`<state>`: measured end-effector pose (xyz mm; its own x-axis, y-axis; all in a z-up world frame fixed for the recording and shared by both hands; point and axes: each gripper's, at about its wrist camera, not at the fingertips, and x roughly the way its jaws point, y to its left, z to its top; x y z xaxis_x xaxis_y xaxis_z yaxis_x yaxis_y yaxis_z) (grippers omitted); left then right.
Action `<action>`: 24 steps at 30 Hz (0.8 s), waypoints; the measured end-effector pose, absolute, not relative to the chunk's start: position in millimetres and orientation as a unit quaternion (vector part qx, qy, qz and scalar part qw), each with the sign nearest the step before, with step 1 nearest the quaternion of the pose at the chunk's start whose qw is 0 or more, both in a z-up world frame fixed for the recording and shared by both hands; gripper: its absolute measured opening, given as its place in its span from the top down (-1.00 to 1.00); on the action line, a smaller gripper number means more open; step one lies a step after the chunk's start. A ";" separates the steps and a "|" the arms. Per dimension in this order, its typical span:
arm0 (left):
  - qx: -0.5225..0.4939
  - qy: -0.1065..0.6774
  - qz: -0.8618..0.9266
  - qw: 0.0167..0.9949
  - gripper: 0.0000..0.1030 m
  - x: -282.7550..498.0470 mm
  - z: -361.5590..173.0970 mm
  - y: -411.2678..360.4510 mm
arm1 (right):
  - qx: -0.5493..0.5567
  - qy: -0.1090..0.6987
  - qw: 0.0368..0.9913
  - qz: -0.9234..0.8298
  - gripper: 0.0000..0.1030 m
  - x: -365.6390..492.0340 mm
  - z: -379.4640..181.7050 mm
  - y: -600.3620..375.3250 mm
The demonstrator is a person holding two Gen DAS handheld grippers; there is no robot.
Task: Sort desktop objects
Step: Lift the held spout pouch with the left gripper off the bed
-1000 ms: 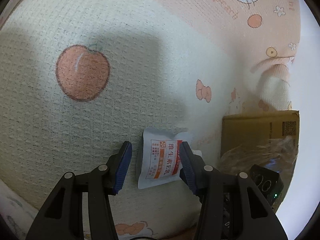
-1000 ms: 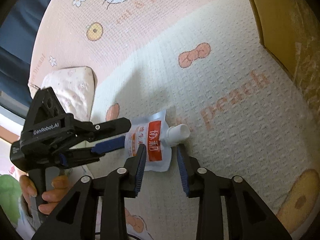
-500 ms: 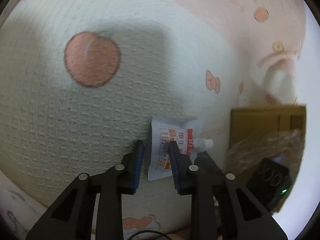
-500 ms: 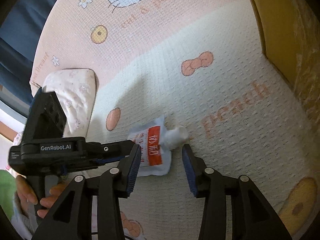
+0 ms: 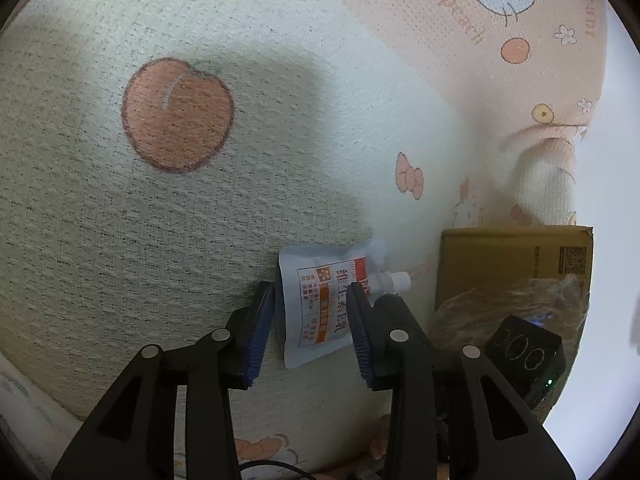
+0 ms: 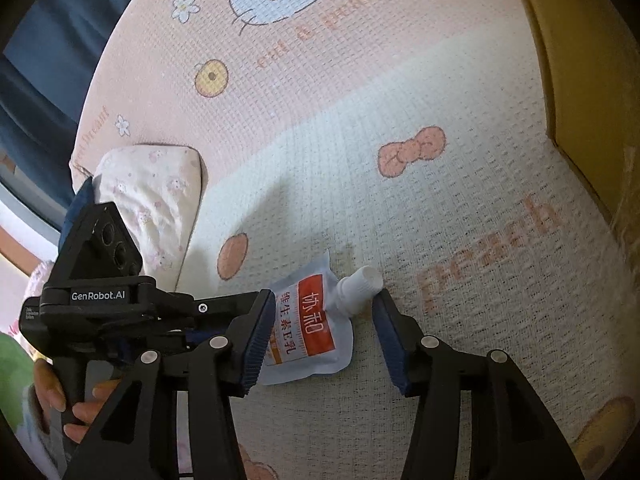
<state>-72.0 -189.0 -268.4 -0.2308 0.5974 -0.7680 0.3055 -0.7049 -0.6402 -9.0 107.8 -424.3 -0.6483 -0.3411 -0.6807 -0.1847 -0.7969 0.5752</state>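
Black grippers; blue ribbed pads

pouch on blanket | between both grippers | box right

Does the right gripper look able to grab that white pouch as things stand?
Probably yes. The right gripper is open with the pouch lying flat between its fingers. The left gripper crowds the pouch's other end.
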 end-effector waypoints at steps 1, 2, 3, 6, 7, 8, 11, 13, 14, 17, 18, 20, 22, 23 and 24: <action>-0.610 -0.368 0.693 0.106 0.23 -71.2 -267.8 -188.6 | 0.414 -0.321 0.048 -0.850 0.15 -8.9 -423.9 107.3; -0.609 -0.368 0.695 0.106 0.23 -70.1 -267.2 -187.6 | 0.402 -0.326 0.049 -0.854 0.16 -6.8 -421.5 107.0; -0.606 -0.371 0.695 0.106 0.23 -68.7 -266.6 -186.2 | 0.387 -0.329 0.058 -0.860 0.16 -4.6 -417.3 106.0; -0.596 -0.397 0.688 0.116 0.23 -68.3 -269.6 -182.7 | 0.365 -0.309 0.066 -0.876 0.16 -3.5 -405.0 99.6; -0.595 -0.402 0.686 0.117 0.23 -68.8 -271.1 -182.9 | 0.364 -0.300 0.061 -0.879 0.19 -3.7 -403.4 97.9; -0.594 -0.406 0.684 0.119 0.23 -69.1 -272.1 -182.6 | 0.366 -0.296 0.057 -0.881 0.30 -4.3 -404.1 97.0; -0.589 -0.405 0.688 0.125 0.24 -68.7 -269.2 -176.4 | 0.385 -0.299 0.049 -0.872 0.62 -6.6 -410.5 97.9; -0.584 -0.398 0.695 0.132 0.24 -68.2 -263.7 -172.6 | 0.385 -0.290 0.044 -0.875 0.64 -5.5 -408.0 97.0; -0.578 -0.398 0.699 0.138 0.24 -67.5 -259.3 -172.5 | 0.383 -0.284 0.045 -0.878 0.64 -5.2 -403.9 95.5; -0.554 -0.402 0.712 0.160 0.24 -64.7 -244.5 -174.1 | 0.372 -0.282 0.044 -0.883 0.64 -2.6 -392.4 95.5; -0.546 -0.404 0.715 0.169 0.24 -63.7 -239.4 -174.0 | 0.370 -0.284 0.045 -0.883 0.65 -1.2 -389.5 96.1; -0.531 -0.395 0.728 0.180 0.25 -61.3 -227.2 -171.9 | 0.361 -0.292 0.046 -0.884 0.65 3.0 -380.6 96.2; -0.518 -0.385 0.740 0.191 0.25 -58.8 -216.8 -168.9 | 0.353 -0.299 0.050 -0.885 0.65 5.8 -370.2 94.4; -0.510 -0.384 0.744 0.200 0.25 -57.0 -210.4 -167.7 | 0.347 -0.297 0.048 -0.888 0.65 8.2 -362.8 92.5; -0.503 -0.385 0.746 0.206 0.25 -55.5 -205.6 -168.1 | 0.343 -0.293 0.046 -0.891 0.65 10.4 -356.5 91.1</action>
